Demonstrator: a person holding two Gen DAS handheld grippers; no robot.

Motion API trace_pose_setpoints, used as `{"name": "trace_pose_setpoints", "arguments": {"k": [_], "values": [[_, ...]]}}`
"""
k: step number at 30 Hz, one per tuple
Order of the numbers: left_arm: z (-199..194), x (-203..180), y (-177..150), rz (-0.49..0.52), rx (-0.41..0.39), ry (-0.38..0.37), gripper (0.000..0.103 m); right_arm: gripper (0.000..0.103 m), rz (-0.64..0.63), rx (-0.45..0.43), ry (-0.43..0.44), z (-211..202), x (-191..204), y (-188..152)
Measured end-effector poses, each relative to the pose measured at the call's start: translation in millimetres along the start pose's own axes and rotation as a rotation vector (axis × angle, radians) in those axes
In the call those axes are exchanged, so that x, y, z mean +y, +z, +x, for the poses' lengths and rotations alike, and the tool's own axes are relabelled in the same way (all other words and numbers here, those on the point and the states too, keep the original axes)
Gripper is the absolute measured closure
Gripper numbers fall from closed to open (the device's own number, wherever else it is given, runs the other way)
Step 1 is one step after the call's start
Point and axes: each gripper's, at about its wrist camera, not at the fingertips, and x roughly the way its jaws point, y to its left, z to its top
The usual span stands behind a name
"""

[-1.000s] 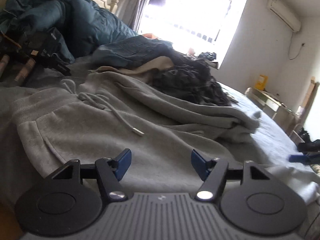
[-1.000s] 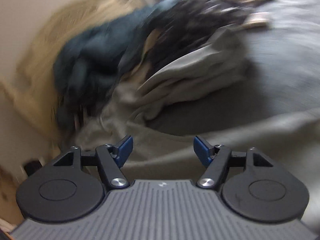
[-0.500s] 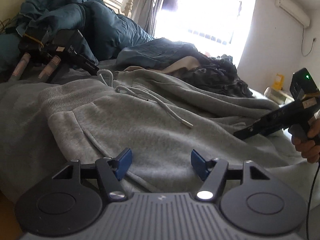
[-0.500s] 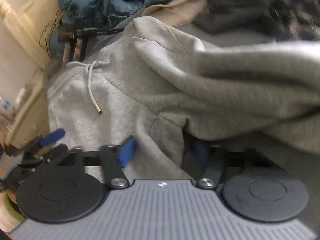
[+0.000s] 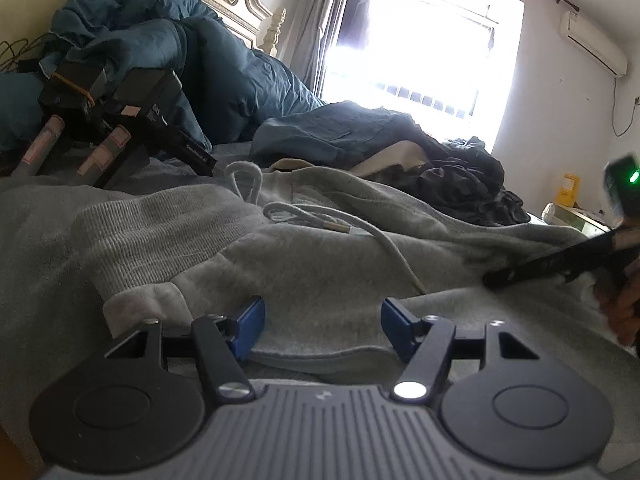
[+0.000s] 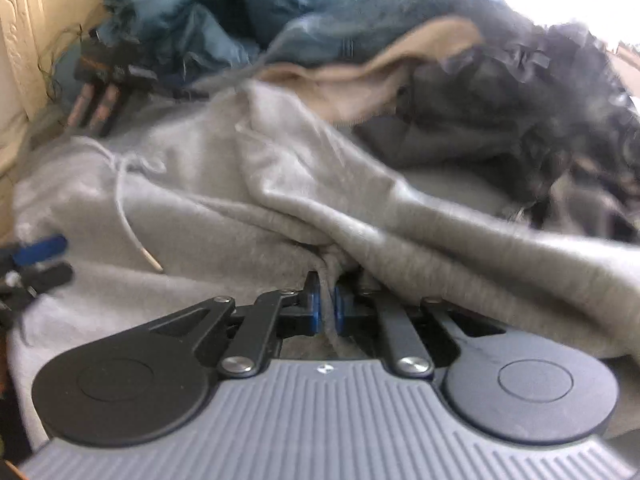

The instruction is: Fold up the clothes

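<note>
A fold of the soft, limp grey fleece sweatpants [image 6: 200, 216] was being clamped by the closing right hand-held gripper [image 6: 327, 308], while the left hand-held gripper [image 5: 322, 330] was kept released above the hem.

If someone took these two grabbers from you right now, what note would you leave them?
Right gripper: jaws closing on a pinched fold of the grey sweatpants.
Left gripper: jaws open, low over the sweatpants' near edge, gripping nothing.
The sweatpants lie spread and rumpled on the bed, drawstring loose on top; other clothes are heaped behind.
Done: one grip nearly taken.
Left: grip with the left, fold, then the pile.
</note>
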Motion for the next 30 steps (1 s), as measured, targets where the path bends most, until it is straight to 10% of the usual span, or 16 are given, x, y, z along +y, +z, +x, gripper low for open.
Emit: {"name": "trace_pose_setpoints", "arguments": {"k": [9,16,21,26,30], "values": [[-41.4,22.0,13.5,-0.052,-0.040,0.026,0.037,0.050,0.020,-0.038,-0.023,-52.7,4.4,-7.6],[-57.8,67.4,33.6,-0.187,-0.021,0.174,0.034,0.048,-0.132,-0.164,0.059,-116.4,58.3,-47.5],[-44.0,99.1,27.8,-0.402,0.063,0.145,0.048,0.045,-0.393,-0.182,0.222,-119.6,135.0,-98.2],[-32.0,105.5,28.5,-0.475,0.069,0.119,0.069,0.048,-0.653,-0.134,0.099,-84.1,186.4,-131.7],[-41.3,106.0,35.1,-0.504,0.038,0.104,0.084,0.095,-0.594,-0.111,0.037,-72.4,173.5,-127.5]]}}
